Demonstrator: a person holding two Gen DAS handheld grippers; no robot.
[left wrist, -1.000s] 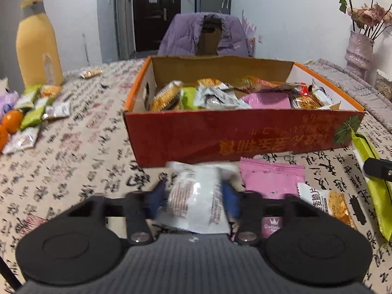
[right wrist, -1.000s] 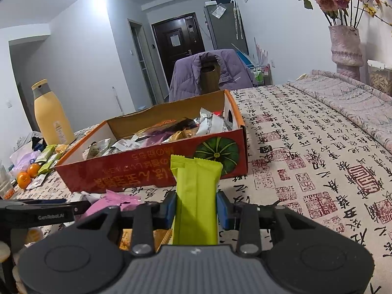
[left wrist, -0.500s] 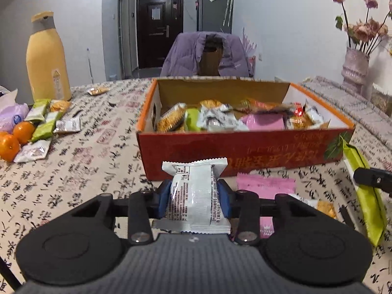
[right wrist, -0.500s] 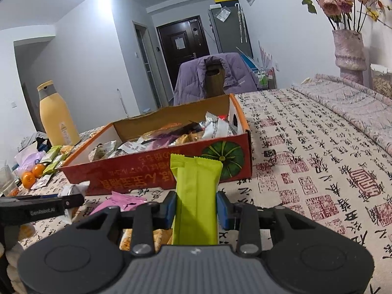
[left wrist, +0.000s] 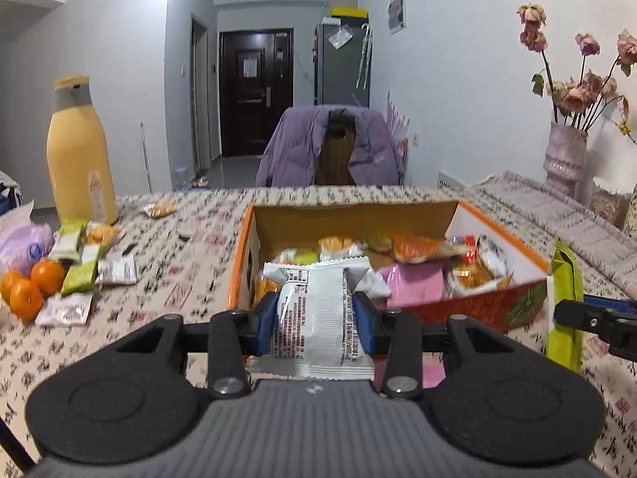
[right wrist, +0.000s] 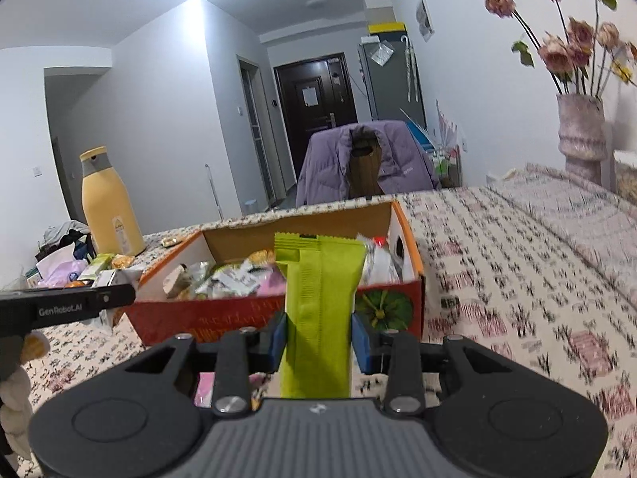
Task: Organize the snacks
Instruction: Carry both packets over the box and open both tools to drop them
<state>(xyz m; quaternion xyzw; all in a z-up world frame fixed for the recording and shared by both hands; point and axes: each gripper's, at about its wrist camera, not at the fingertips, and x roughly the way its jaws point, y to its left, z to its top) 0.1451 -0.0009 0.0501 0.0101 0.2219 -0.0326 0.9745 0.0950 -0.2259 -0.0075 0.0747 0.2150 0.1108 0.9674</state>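
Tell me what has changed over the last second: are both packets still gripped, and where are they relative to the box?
Both grippers rose. The left gripper lifted the white packet off the tablecloth to the level of the red box rim; the right gripper raised the green packet likewise. Both grips held. The box and the loose snacks stayed put.

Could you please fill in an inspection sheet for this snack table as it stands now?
Surface: table under a calligraphy-print tablecloth.
Job's things: open red cardboard box holding mixed snacks; loose packets lying at left.
Clutter: yellow bottle, tangerines, flower vase.
Grippers: left tongs shut on a white snack packet; right tongs shut on a green snack bar.
Cables: nothing seen.
Surroundings: purple jacket on chair, dark door.
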